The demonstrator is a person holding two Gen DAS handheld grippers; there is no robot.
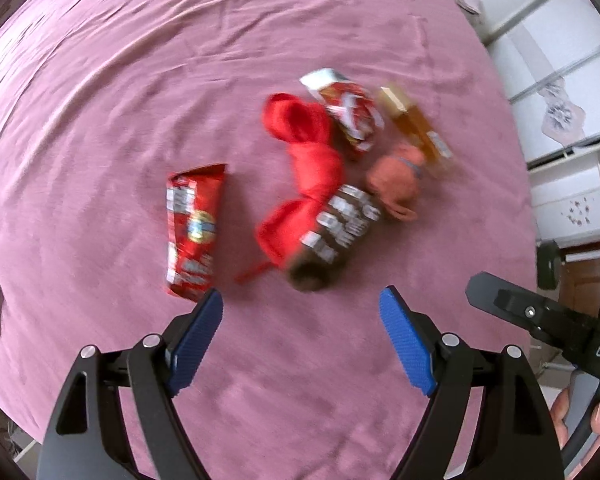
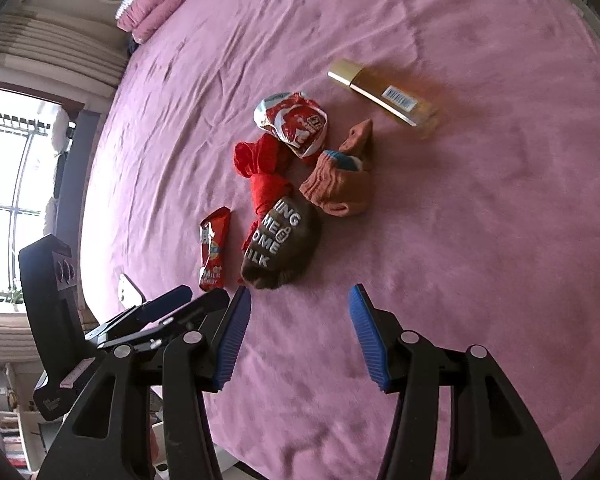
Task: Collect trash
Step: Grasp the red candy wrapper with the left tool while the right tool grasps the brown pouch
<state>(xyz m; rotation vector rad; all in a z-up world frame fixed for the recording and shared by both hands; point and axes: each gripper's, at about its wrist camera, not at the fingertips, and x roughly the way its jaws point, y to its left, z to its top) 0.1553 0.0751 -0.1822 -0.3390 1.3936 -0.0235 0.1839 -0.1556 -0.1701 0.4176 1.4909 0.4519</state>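
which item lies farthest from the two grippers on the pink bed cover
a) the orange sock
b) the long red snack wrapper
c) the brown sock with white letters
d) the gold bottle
d: the gold bottle lies at the far edge of the pile, beyond the orange sock, while the brown sock with white letters and the long red snack wrapper lie nearest the open right gripper.

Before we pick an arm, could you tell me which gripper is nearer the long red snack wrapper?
Left. The left gripper has one finger almost over the red snack wrapper's lower end; the right gripper hovers further off, nearer the brown sock.
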